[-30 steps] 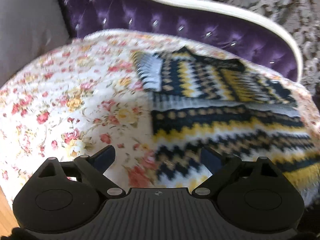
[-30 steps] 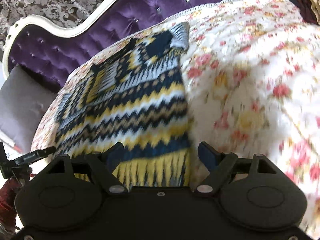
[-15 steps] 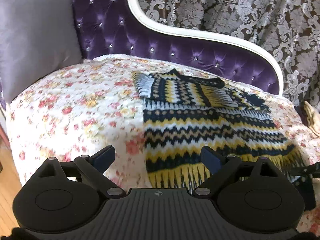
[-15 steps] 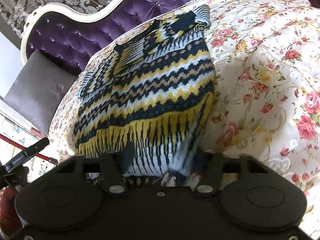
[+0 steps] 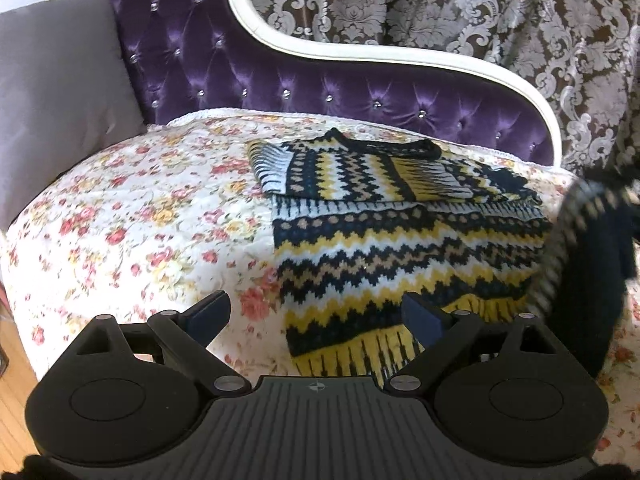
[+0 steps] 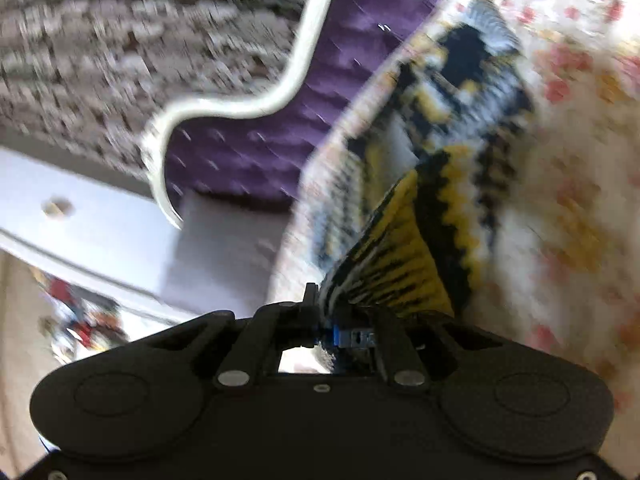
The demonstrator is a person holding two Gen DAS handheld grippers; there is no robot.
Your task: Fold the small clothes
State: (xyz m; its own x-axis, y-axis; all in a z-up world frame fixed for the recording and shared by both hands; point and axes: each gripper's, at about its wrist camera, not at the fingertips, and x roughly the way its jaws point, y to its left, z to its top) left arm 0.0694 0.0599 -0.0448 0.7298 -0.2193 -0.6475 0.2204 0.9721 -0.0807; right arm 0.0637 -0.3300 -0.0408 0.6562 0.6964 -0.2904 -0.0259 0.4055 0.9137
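Note:
A knitted sweater [image 5: 400,240] with yellow, navy and white zigzag stripes lies on the floral bedspread [image 5: 140,220], sleeves folded across its chest. My left gripper [image 5: 316,316] is open and empty, hovering just above the sweater's lower left hem corner. My right gripper [image 6: 344,332] is shut on the sweater's yellow-striped hem [image 6: 400,264] and holds that corner lifted off the bed. In the left wrist view the lifted corner [image 5: 580,272] shows as a dark blurred flap at the right. The right wrist view is motion-blurred.
A purple tufted headboard [image 5: 320,80] with a white rim curves behind the bed. A grey cushion [image 5: 56,92] leans at the left. Patterned curtains [image 5: 480,12] hang behind. Wooden floor [image 5: 12,400] shows at the lower left.
My right gripper closed on the sweater's hem and lifted that corner up and over toward the collar. My left gripper pulled back from the sweater, staying open.

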